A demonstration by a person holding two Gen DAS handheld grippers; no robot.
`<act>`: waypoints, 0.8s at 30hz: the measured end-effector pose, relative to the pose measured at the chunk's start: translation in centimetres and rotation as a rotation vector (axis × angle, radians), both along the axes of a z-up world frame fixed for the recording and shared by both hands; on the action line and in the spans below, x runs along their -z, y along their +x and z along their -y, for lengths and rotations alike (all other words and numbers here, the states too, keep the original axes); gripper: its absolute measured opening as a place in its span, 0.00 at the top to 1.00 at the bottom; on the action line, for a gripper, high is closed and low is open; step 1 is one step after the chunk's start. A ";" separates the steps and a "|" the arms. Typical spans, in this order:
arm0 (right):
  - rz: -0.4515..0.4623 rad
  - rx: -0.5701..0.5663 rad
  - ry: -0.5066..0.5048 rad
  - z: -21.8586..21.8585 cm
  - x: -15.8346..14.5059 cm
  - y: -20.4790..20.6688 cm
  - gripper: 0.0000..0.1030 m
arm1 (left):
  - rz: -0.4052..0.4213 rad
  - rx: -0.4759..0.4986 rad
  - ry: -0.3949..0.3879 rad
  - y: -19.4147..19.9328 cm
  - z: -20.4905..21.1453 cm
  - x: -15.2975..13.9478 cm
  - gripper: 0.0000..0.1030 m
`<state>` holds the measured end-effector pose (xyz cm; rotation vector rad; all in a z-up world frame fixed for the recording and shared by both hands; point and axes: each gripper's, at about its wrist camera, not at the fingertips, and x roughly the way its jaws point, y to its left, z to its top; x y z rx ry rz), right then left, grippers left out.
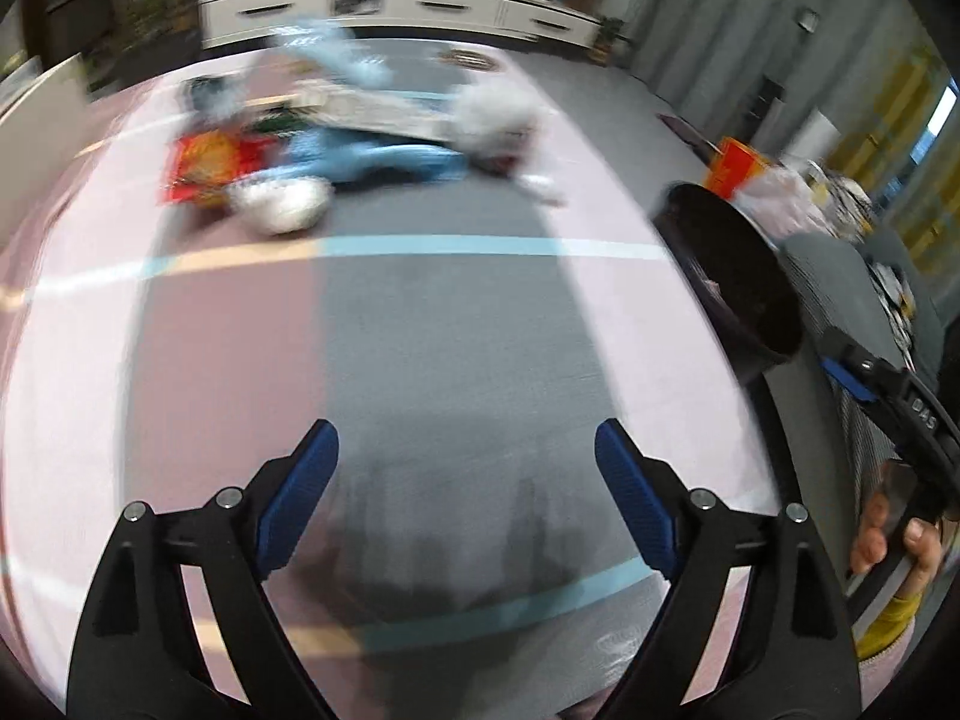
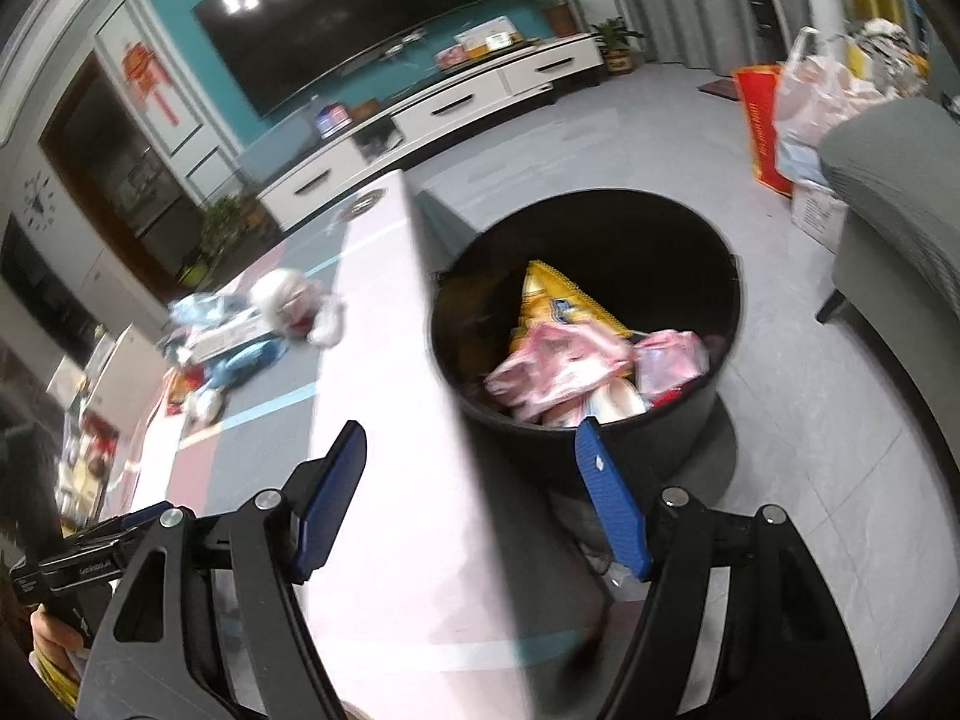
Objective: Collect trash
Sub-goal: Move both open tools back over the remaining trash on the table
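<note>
Left gripper (image 1: 467, 495): fingers spread wide with nothing between them, over the grey and pink floor mat (image 1: 432, 312)
Right gripper (image 2: 471, 495): fingers spread, nothing pinched; the edge of the mat and the near rim of the bin show through the gap
Trash pile (image 1: 336, 144): a blurred heap on the far part of the mat, with a red packet (image 1: 207, 168), blue wrapping (image 1: 384, 159), a white crumpled ball (image 1: 282, 204) and a white bag (image 1: 492, 120)
Bin (image 2: 585, 324): black and round, standing on the grey tile floor just beside the mat
Only the right wrist view shows: the bin's inside, holding a yellow snack bag (image 2: 555, 303) and pink wrappers (image 2: 558, 366); also the television (image 2: 360, 18) on the teal wall
Only the left wrist view shows: the right gripper from the side, held in a hand (image 1: 897, 540) with a yellow cuff, next to the bin and a grey sofa (image 1: 840, 276)
Both views show: the white cabinet (image 1: 396, 9) along the far wall, though the left wrist view is motion-blurred
</note>
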<state>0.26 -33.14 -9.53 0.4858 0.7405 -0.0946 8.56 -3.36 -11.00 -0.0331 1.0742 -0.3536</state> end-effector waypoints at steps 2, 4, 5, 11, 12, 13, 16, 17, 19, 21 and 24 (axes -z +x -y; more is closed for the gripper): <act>0.001 -0.042 -0.016 -1.8 -0.6 0.5 0.31 | 0.008 -0.041 -0.002 -0.5 -2.3 -0.2 0.15; 0.000 -0.079 -0.030 -3.3 -0.9 0.9 0.31 | 0.020 -0.068 -0.004 -0.7 -3.7 -0.6 0.15; -0.002 -0.093 -0.037 -4.0 -1.2 1.2 0.31 | 0.034 -0.086 -0.004 -1.0 -4.7 -0.9 0.15; -0.015 -0.168 -0.087 -7.5 -1.9 2.1 0.31 | 0.056 -0.143 -0.007 -2.0 -8.8 -1.5 0.15; -0.010 -0.173 -0.092 -7.9 -2.2 2.2 0.31 | 0.055 -0.150 -0.001 -2.1 -9.4 -1.6 0.15; -0.004 -0.179 -0.094 -8.1 -2.4 2.3 0.31 | 0.053 -0.157 0.003 -2.2 -10.1 -1.7 0.15; 0.006 -0.183 -0.100 -8.7 -2.7 2.7 0.31 | 0.053 -0.178 -0.016 -1.8 -11.7 -2.0 0.15; 0.003 -0.185 -0.097 -9.0 -2.6 2.9 0.31 | 0.059 -0.188 -0.026 -1.7 -12.1 -2.1 0.15; -0.008 -0.180 -0.088 -9.1 -2.1 3.7 0.31 | 0.073 -0.212 -0.052 -1.5 -12.7 -2.2 0.15; -0.019 -0.179 -0.075 -9.3 -1.8 4.6 0.31 | 0.074 -0.226 -0.093 -1.1 -13.2 -1.9 0.15; -0.026 -0.192 -0.075 -9.9 -1.3 6.0 0.31 | 0.056 -0.226 -0.115 -0.4 -13.4 -1.0 0.15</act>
